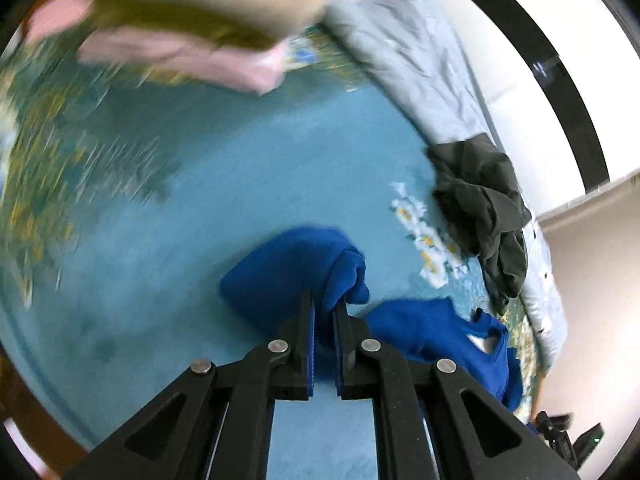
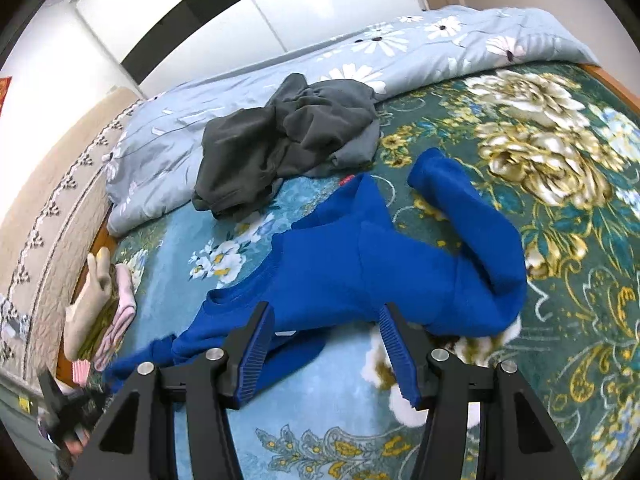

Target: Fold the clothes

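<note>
A royal-blue sweater [image 2: 384, 264] lies spread on the floral bedspread [image 2: 560, 208], one sleeve stretched to the far right. My right gripper [image 2: 326, 312] is open, hovering just above the sweater's body near the neckline. My left gripper [image 1: 325, 306] is shut on a blue sleeve [image 1: 288, 268] of the same sweater and holds it bunched above the bedspread [image 1: 200, 184]. More of the sweater [image 1: 432, 332] with its collar lies to the right in the left wrist view.
A crumpled dark grey garment [image 2: 288, 136] lies beyond the sweater, also in the left wrist view [image 1: 484, 208]. A light blue floral duvet [image 2: 360, 60] runs along the far side. Folded beige and pink clothes [image 2: 100, 312] are stacked at the bed's left edge [image 1: 192, 24].
</note>
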